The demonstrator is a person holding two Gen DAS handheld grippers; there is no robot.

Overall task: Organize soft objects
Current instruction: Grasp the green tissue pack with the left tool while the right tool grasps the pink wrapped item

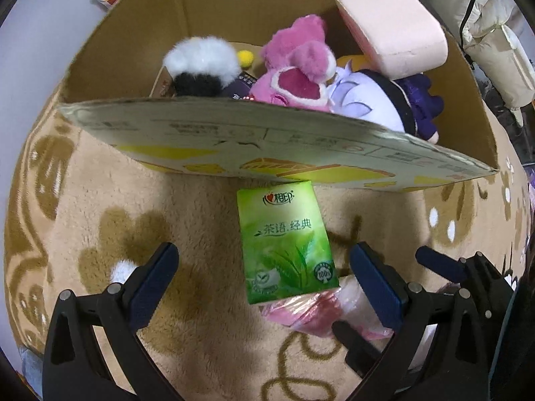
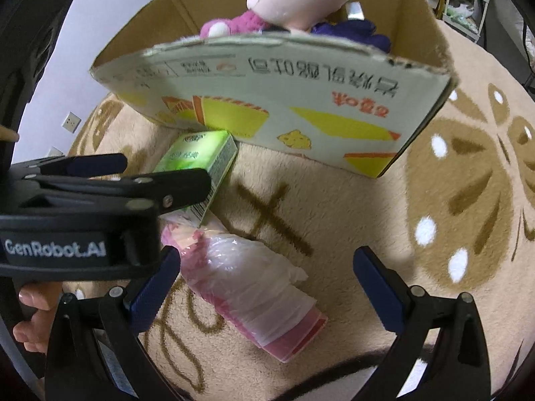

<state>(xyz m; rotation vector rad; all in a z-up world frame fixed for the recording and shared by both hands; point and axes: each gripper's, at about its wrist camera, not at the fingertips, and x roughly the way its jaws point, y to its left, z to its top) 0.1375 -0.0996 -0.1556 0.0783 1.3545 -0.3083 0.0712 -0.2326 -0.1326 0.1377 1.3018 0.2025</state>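
Left wrist view: green tissue pack (image 1: pixel 288 243) flat on the beige rug (image 1: pixel 100 200), far end touching the front wall of the cardboard box (image 1: pixel 267 140), near end overlapping a pink plastic-wrapped pack (image 1: pixel 314 314). Framed between the spread, empty fingers of the left gripper (image 1: pixel 267 280), probably lined up for a pinch across the short sides. Right wrist view: right gripper (image 2: pixel 267 287) also wide open and holding nothing, poised over the pink pack, which lies slantwise on the rug just behind the tissue pack (image 2: pixel 197 163); left gripper seen crossing in from the side. Both packs still outside, likely next to go in. Inside the box: pink plush (image 1: pixel 294 73), white-and-black fluffy toy (image 1: pixel 204 67), purple-and-white doll (image 1: pixel 394 100), small yellow pompom (image 1: pixel 244 57), and a pink foam block (image 1: pixel 391 30) propped against the rim.
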